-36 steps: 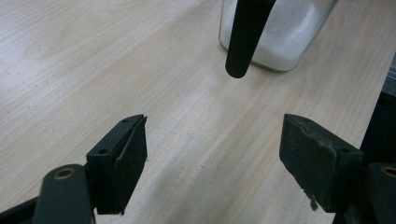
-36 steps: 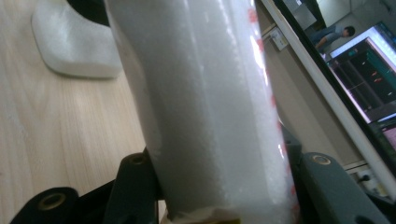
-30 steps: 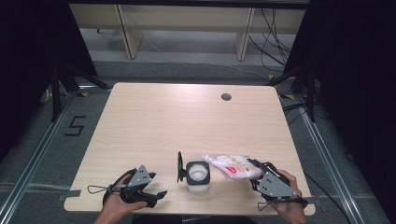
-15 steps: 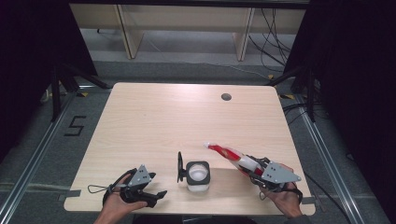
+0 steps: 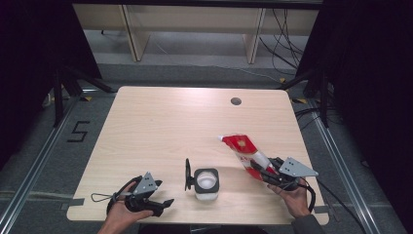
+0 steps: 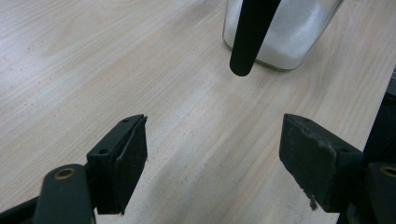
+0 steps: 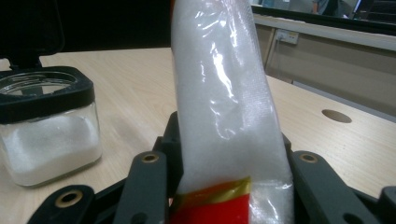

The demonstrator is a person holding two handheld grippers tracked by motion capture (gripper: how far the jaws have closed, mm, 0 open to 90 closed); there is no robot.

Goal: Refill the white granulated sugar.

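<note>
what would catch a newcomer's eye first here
The red and white bag of white grains, clamped in the right gripper at the table's near right. Next, the open glass jar with its black lid flipped up, near the front edge, beside the open left gripper.

Your bag [image 7: 224,107] is glossy, crinkled clear plastic film. Jar [image 7: 49,140]: smooth glass, matt black plastic rim. Table [image 5: 160,126]: matt pale wood grain.

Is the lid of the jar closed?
No, the jar is open, with its black lid standing up at its left side.
</note>
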